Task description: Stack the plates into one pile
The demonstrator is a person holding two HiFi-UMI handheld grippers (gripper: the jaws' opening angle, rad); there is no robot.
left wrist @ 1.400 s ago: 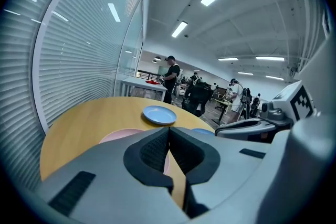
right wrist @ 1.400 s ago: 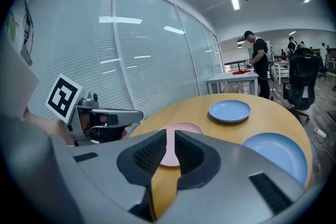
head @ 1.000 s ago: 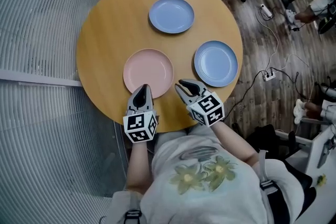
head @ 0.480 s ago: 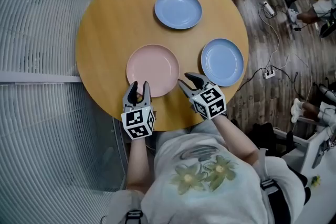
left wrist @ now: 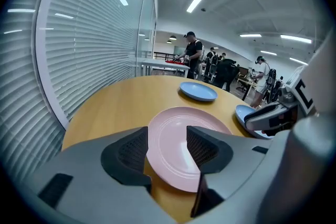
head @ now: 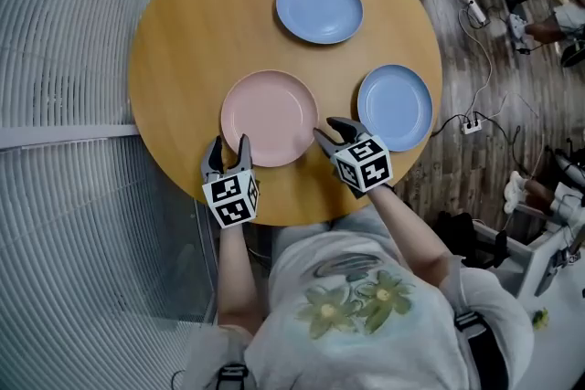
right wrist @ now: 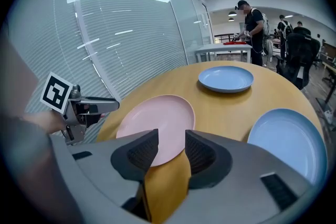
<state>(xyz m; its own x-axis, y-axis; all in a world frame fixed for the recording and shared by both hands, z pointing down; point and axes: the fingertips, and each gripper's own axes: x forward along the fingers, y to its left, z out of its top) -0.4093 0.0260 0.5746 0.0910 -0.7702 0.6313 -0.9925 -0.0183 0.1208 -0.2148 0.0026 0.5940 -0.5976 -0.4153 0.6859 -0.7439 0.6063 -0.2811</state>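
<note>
On the round wooden table lie three plates. The pink plate is nearest me. One blue plate lies at the far side, another at the right. My left gripper sits at the pink plate's near-left rim. Its jaws are opening, and the rim lies just ahead of them, not pressed. My right gripper stands open at the plate's near-right rim, with bare table between its jaws.
A slatted glass wall runs along the left of the table. On the wooden floor at the right lie cables and a power strip. People stand far behind the table. The table's edge is right under both grippers.
The left gripper was shut at the pink plate's near rim; it has opened wide and slid a little left along the rim. The right gripper has kept its place by the plate.
</note>
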